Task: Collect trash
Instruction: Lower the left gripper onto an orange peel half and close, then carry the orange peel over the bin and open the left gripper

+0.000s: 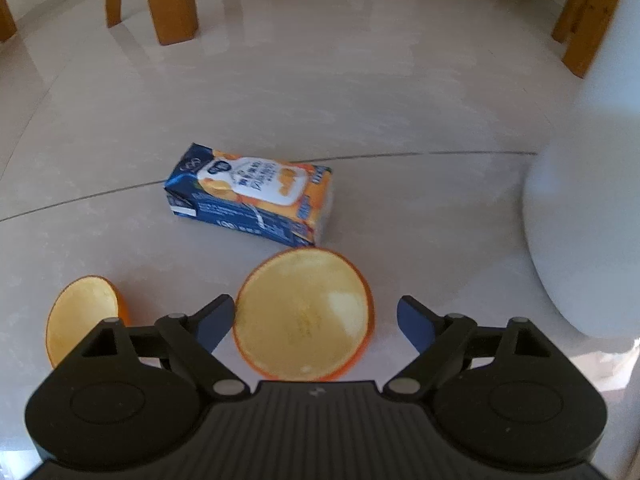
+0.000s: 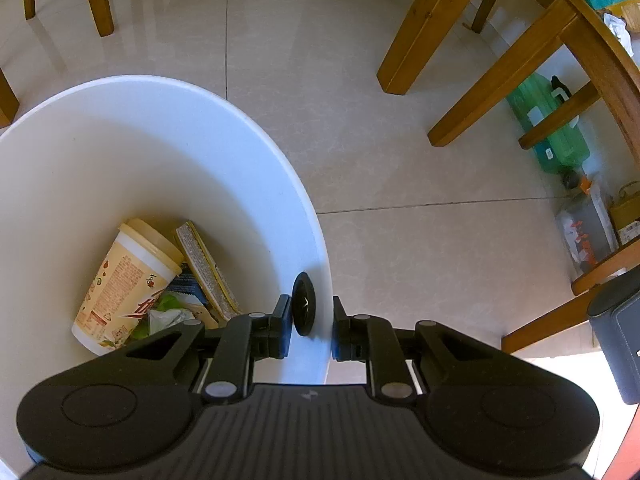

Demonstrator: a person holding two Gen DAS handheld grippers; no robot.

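Observation:
On the tiled floor, a hollow orange peel half (image 1: 304, 316) lies between the fingers of my left gripper (image 1: 316, 316), which is open. The left fingertip (image 1: 218, 318) is right at the peel's edge and the right one stands apart from it. A second peel half (image 1: 82, 316) lies to the left, outside the jaws. A blue and orange drink carton (image 1: 252, 196) lies on its side just beyond. My right gripper (image 2: 310, 328) is shut on the wall of the white trash bin (image 2: 248, 140), at a black round disc (image 2: 304, 304) fixed to the rim.
Inside the bin lie a cream paper cup (image 2: 128, 284), a flat snack box (image 2: 206, 272) and crumpled wrappers. The bin's white side (image 1: 588, 200) stands right of the peels. Wooden chair and table legs (image 2: 428, 28) ring the floor. A green bottle (image 2: 552, 128) and boxes sit under the table.

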